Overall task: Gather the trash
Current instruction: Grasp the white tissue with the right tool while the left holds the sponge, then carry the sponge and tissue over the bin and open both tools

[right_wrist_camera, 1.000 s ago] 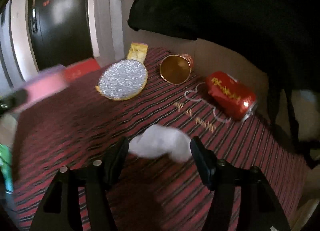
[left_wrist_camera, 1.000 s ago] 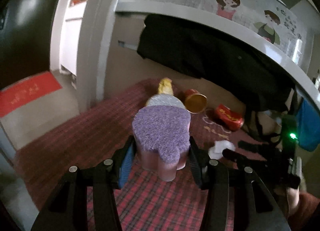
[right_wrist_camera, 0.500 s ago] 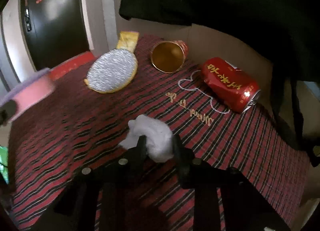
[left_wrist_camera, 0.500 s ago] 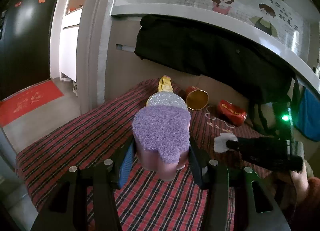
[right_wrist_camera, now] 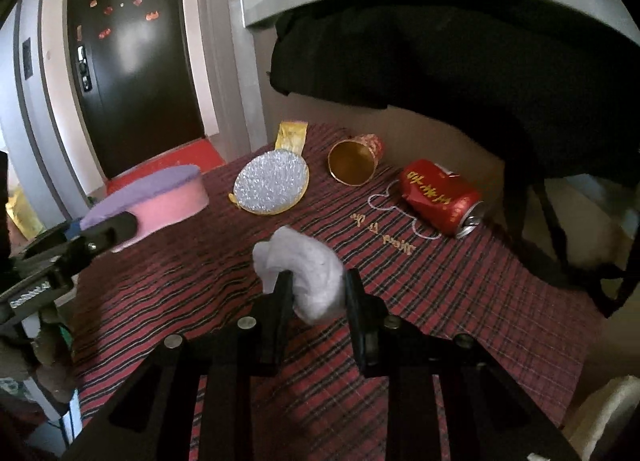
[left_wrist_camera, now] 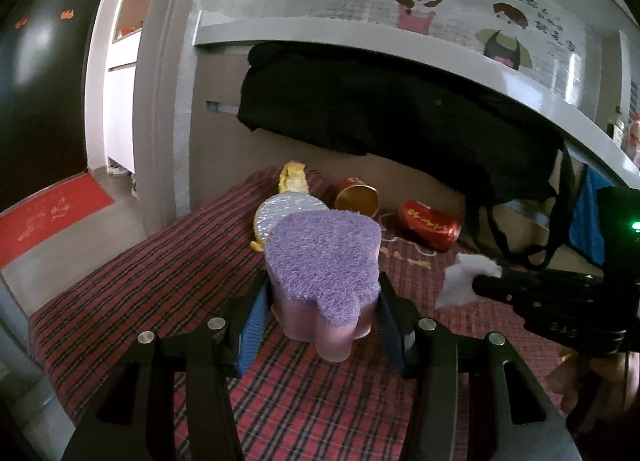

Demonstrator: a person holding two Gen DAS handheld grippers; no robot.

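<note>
My right gripper [right_wrist_camera: 316, 285] is shut on a crumpled white tissue [right_wrist_camera: 308, 269] and holds it just above the red plaid cloth [right_wrist_camera: 460, 301]. In the left wrist view the same tissue [left_wrist_camera: 464, 275] shows at the tip of the right gripper [left_wrist_camera: 478, 285]. My left gripper [left_wrist_camera: 320, 301] is shut on a pink sponge with a purple scrub top [left_wrist_camera: 324, 257]; that sponge [right_wrist_camera: 160, 201] appears at the left of the right wrist view. On the cloth lie a red can [right_wrist_camera: 440, 197], a gold paper cup [right_wrist_camera: 354, 161] on its side, a silver foil disc [right_wrist_camera: 272, 181] and a yellow wrapper [right_wrist_camera: 292, 135].
A black garment [right_wrist_camera: 460, 53] hangs over the grey ledge [left_wrist_camera: 400, 49] behind the cloth, its straps trailing at the right. A dark door [right_wrist_camera: 132, 53] and a red mat [left_wrist_camera: 44, 213] lie to the left. The cloth's near edges drop off at the left and front.
The right jaws closed on the tissue and lifted it off the cloth. The left gripper, still holding the sponge, drifted a little and the view widened.
</note>
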